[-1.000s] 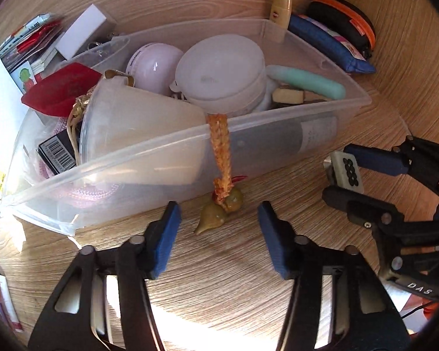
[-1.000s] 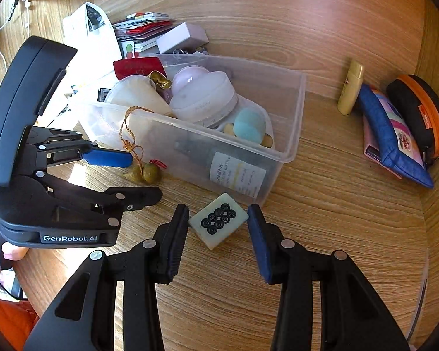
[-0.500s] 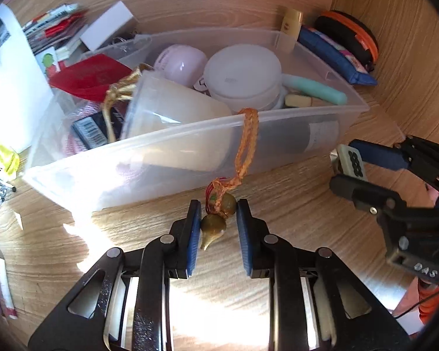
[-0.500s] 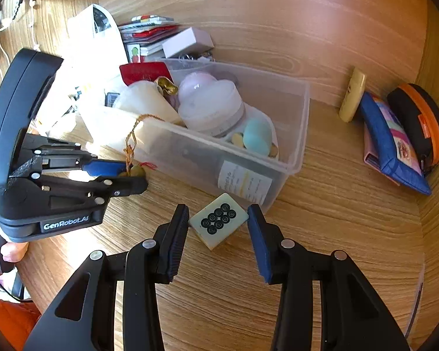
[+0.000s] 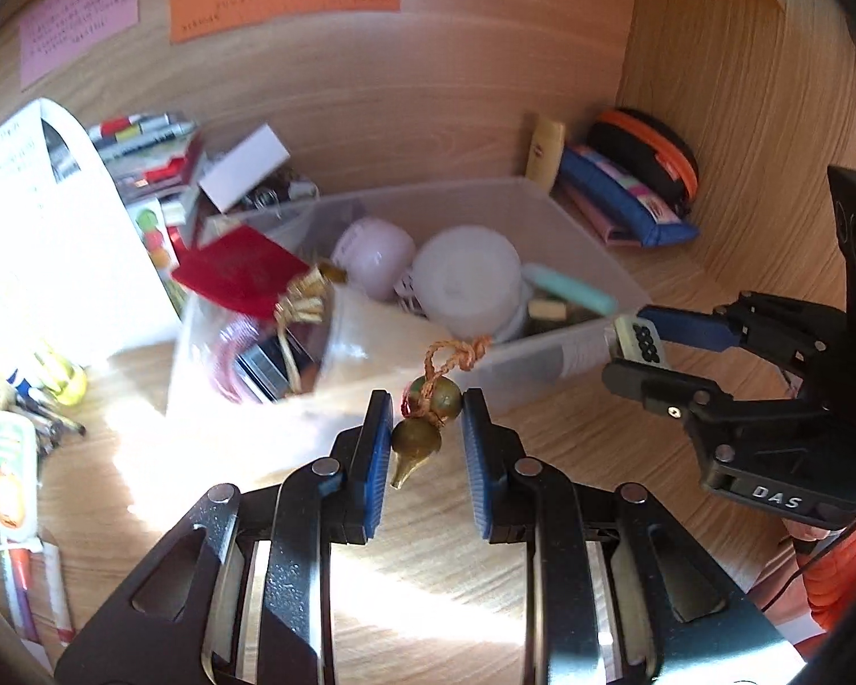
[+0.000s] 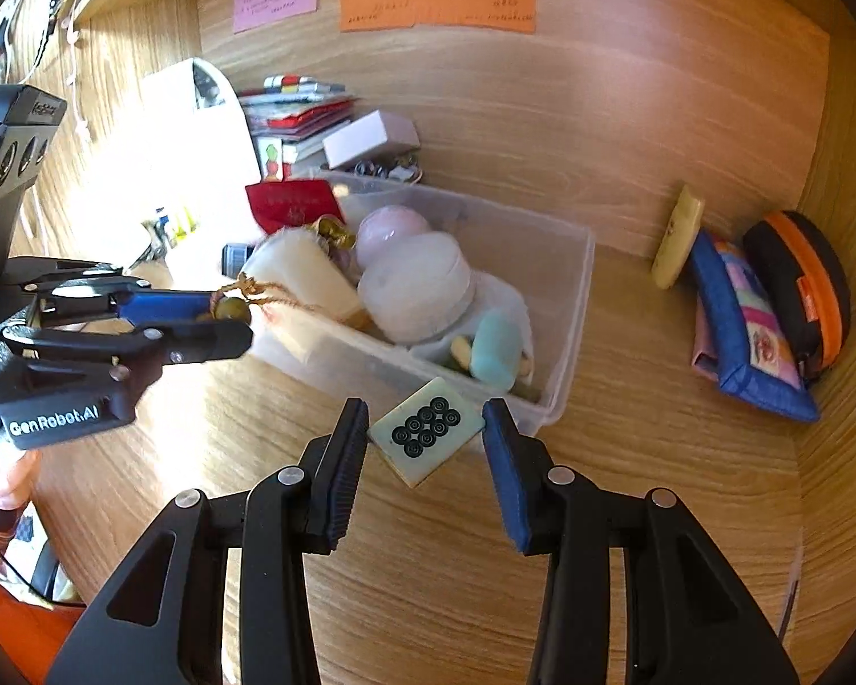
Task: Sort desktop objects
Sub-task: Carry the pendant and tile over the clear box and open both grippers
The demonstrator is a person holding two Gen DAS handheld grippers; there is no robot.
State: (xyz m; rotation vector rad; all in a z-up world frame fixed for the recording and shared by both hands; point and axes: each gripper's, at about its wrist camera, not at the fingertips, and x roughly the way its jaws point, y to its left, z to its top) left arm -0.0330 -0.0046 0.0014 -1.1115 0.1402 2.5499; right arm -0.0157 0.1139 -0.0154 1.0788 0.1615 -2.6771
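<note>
Gourd charm (image 5: 425,428) and tile (image 6: 426,429) held aloft

Wooden desk (image 6: 628,491), light grain, enclosed by wooden walls. Directly on it: clear plastic bin (image 6: 565,308) ahead of the right gripper; blue zip pouch (image 6: 747,331) and black-and-orange case (image 6: 799,285) far right; pens (image 5: 23,491) left of the left gripper; stacked booklets (image 6: 302,114) behind the bin.
</note>
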